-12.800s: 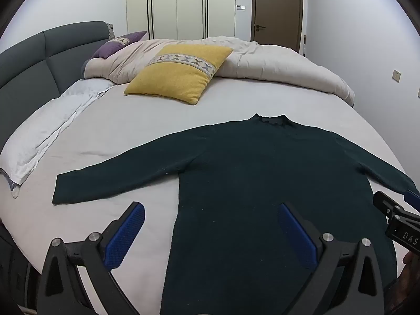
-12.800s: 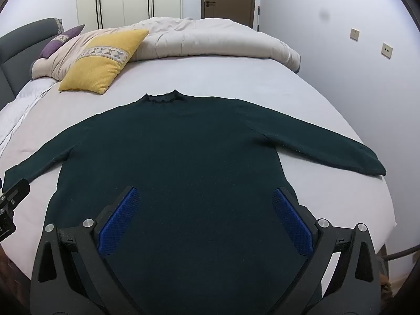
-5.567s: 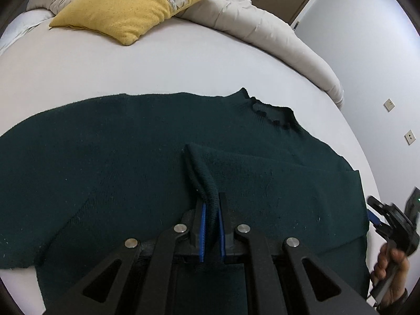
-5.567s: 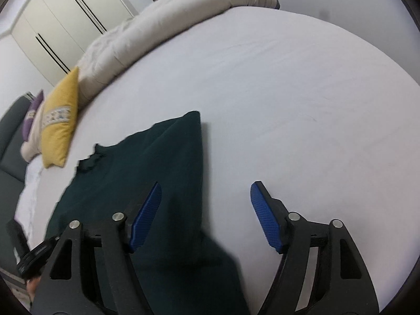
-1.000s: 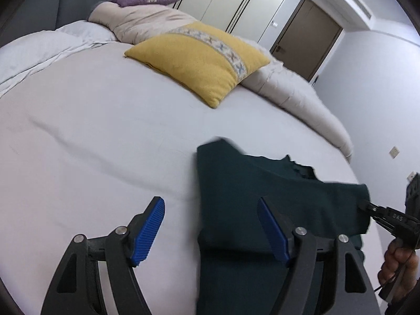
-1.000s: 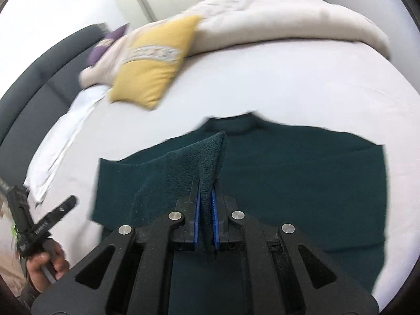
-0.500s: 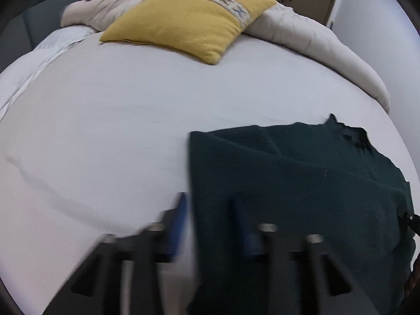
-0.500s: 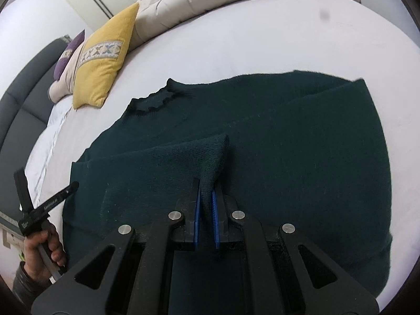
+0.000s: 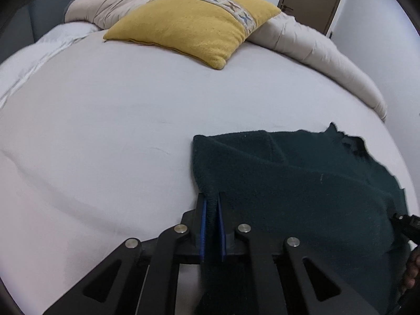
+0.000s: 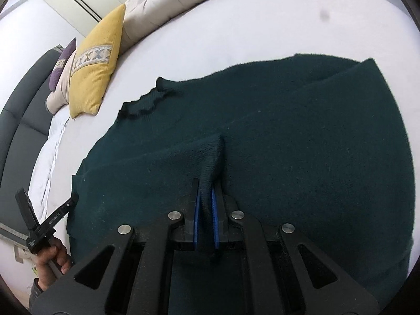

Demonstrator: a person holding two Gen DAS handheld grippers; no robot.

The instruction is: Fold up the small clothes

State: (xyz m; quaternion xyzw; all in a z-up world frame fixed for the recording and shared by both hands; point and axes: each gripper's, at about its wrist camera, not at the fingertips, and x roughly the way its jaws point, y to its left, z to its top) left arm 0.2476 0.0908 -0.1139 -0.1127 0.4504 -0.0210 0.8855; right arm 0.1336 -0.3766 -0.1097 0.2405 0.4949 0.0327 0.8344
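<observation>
Left gripper [image 9: 210,204]: matte black frame of angular linkage arms with triangular cut-outs, four round silver screw heads across the joints, blue ribbed pads [image 9: 202,229] lining the inner faces of the two fingers. Right gripper [image 10: 204,197]: same build, black arms, four silver screws, blue pads [image 10: 214,216]. Seen from the right wrist, the left gripper's black handle carries small white lettering (too small to read), gripped by the left hand [image 10: 50,258], with a dark cuff at the wrist.
</observation>
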